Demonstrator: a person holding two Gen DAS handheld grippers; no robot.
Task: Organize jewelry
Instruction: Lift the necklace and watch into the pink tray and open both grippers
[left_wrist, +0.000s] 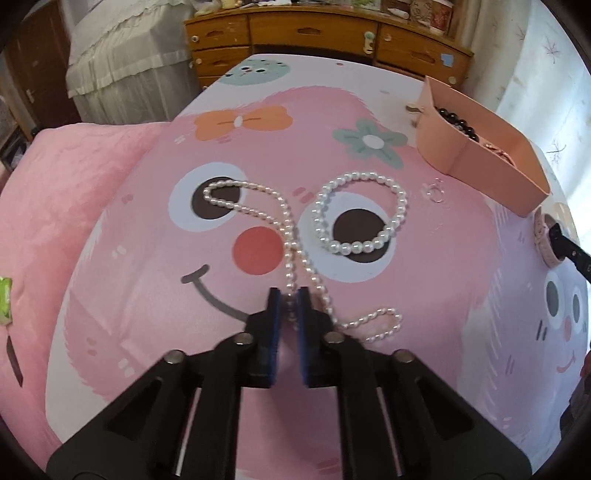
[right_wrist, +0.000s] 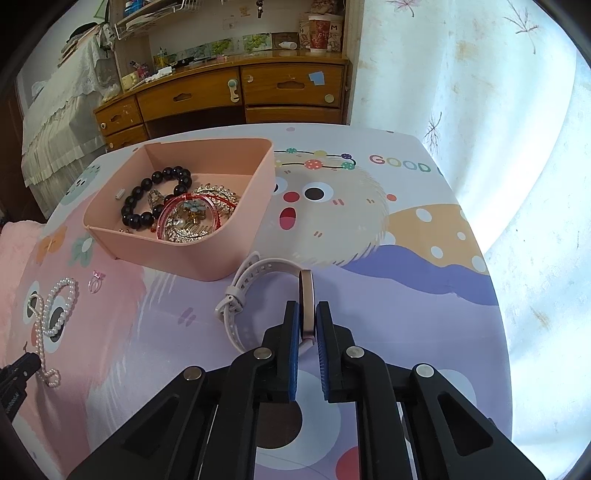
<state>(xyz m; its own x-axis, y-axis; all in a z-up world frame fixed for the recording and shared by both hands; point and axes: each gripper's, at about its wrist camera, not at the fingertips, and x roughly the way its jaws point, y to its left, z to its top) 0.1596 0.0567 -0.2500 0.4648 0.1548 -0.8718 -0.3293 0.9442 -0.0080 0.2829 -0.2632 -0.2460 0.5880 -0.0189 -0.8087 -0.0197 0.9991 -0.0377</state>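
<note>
The left gripper (left_wrist: 291, 299) is clamped on the thin pearl necklace (left_wrist: 255, 206), its blue pads (left_wrist: 274, 306) pressed together on the strand near one end. Just to the right of its fingers a small loop of that strand lies on the printed cloth (left_wrist: 147, 295). Ahead of the tips the necklace runs away over the cloth and curls into a bigger loop to the front left. To the front right, beside that strand, lies a ring of larger pearls, a bracelet (left_wrist: 360, 214). Further right sits a small clear ring (left_wrist: 435, 192), and beyond it the pink tray (left_wrist: 491, 177). The right gripper (right_wrist: 306, 314) is closed on the case of a pale pink watch (right_wrist: 306, 299), which stands on edge between the pads; the strap (right_wrist: 236, 295) curves off to the left of the fingers on the cloth. Ahead and to the left of this gripper the tray (right_wrist: 184, 254) holds a black bead bracelet (right_wrist: 155, 195), a red bangle (right_wrist: 184, 214) and sparkly pieces. Behind the table stands a wooden dresser (right_wrist: 221, 96).
</note>
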